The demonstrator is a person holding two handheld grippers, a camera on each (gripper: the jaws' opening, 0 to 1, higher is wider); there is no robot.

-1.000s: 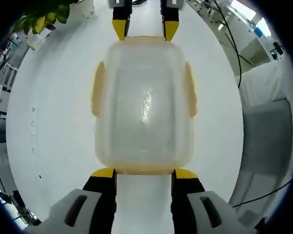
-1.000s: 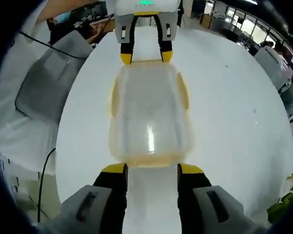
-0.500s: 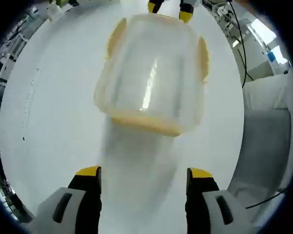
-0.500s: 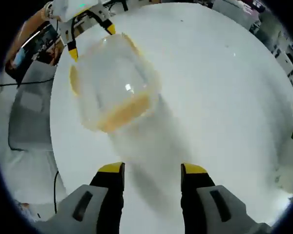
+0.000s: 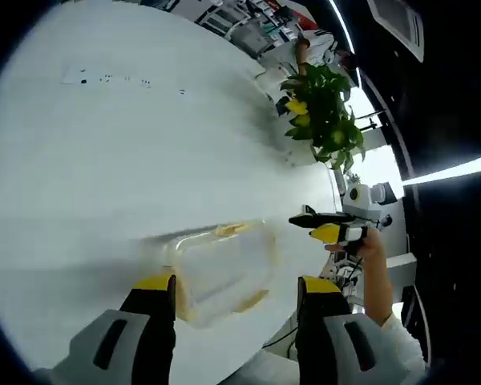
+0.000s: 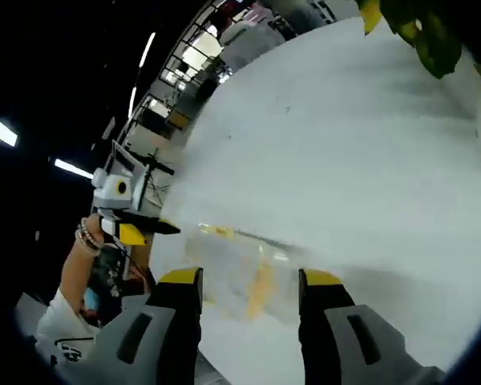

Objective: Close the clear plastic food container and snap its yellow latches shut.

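Left gripper view has the white table (image 5: 104, 160) sweeping across most of the picture, tilted steeply, with a potted plant (image 5: 321, 112) at its far edge. The clear plastic food container (image 5: 220, 273) sits on the table near the edge closest to you, its lid down, with blurred yellow latches (image 5: 232, 230) along its sides. Your left gripper (image 5: 234, 282) hangs with its jaws spread wide and nothing between them; the container lies just beyond and between the tips, with no contact that can be made out. Off to the right, your other hand (image 5: 369, 253) holds the right gripper clear of the table.

In the right gripper view, the same container (image 6: 240, 269) appears as a smear past the tips of the right gripper (image 6: 248, 277), whose jaws are also parted and empty. A yellow latch (image 6: 260, 289) is visible on the near face. The left gripper shows at the left, held in a hand (image 6: 88, 241).

By my reading, the lid is seated, but the blur hides whether every latch is down. If any remains up, you need to bring a jaw tip to its outer flap, then press inward until it seats, steadying the container with the other tool.
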